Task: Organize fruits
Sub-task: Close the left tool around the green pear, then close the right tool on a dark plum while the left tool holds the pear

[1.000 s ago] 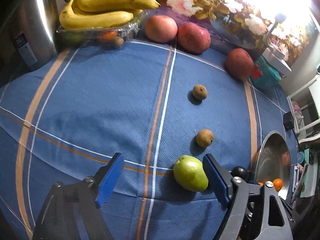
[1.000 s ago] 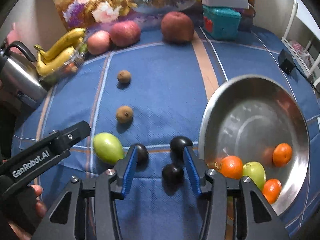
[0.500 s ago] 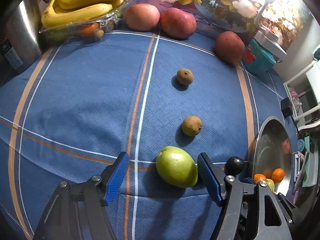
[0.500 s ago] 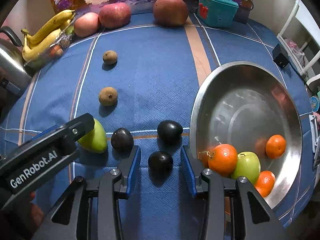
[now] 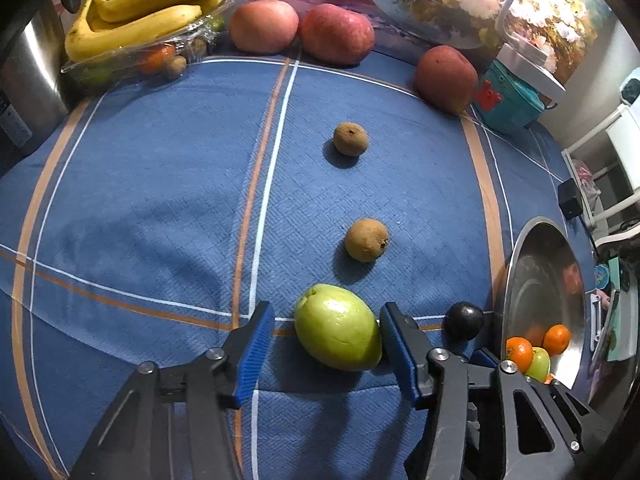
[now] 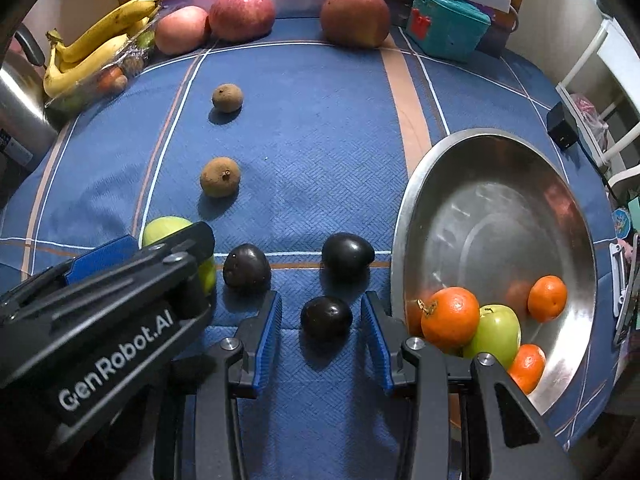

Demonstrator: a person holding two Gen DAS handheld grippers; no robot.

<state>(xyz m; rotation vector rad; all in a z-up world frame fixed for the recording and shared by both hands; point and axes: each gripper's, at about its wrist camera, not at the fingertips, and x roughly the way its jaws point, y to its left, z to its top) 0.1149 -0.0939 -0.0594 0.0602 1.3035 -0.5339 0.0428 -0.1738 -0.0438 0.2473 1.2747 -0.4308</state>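
- Fruits: green fruit (image 5: 338, 326) sits on the worktop between the left gripper (image 5: 326, 342) jaws; those jaws have just been closing around it. Right pad is at or almost on the skin, left pad has a visible gap, so not clamped yet
- Compared with a second ago the green fruit is now centred in the left jaws; it was hard against the right pad before. Left gripper slid in over it
- Right gripper (image 6: 322, 332) has narrowed too; nearest dark plum (image 6: 326, 316) now sits between its pads with gaps both sides, not gripped. A second ago that plum lay below the fingertips, outside the jaws
- Meaning, as I read it: both grabs are lined up, neither has closed. Next is squeeze, lift, carry to the steel bowl (image 6: 404, 216)
- Bowl lies at 3 o'clock of the right gripper, already holding oranges (image 6: 450, 314) and a green apple (image 6: 496, 330)
- Still loose: two more dark plums (image 6: 246, 268) at 11 and 12 o'clock of the right jaws, two brown fruits (image 6: 220, 177) further up at 11 o'clock
- Surface: blue woven cloth (image 5: 160, 200) with orange and white stripes, slightly rumpled; round fruit could roll
- Room: dim, bright glare at 1 o'clock in the left view. Far edge has three large red fruits (image 5: 338, 34), bananas (image 5: 140, 20) on a wrapped tray at 10 o'clock, a steel kettle (image 5: 28, 80) at 9, a teal box (image 6: 448, 26) at 1, floral backdrop behind
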